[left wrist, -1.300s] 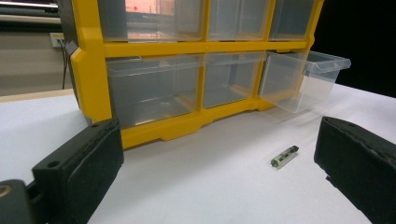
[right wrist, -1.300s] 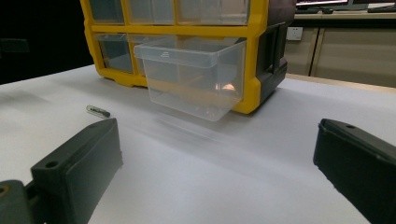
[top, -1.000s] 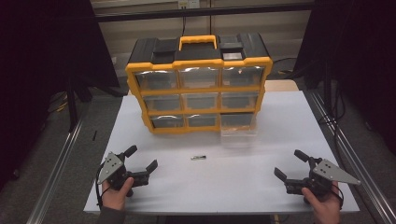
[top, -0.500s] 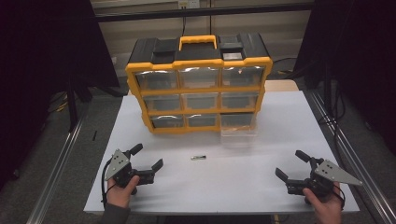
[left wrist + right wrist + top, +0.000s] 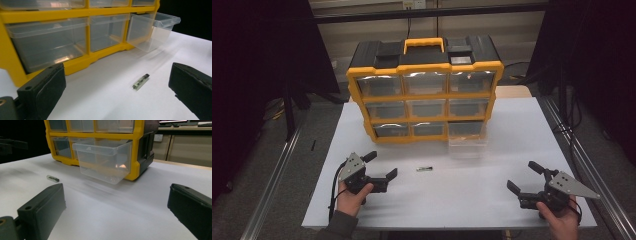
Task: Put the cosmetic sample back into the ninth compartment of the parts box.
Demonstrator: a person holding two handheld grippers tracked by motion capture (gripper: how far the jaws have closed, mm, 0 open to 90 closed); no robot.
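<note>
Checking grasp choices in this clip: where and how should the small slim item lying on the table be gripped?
Across its middle, from above with the left claw, which is open and nearer. The small slim item lies flat and alone on the white table, so the jaws should straddle its narrow width, one on each long side.
</note>
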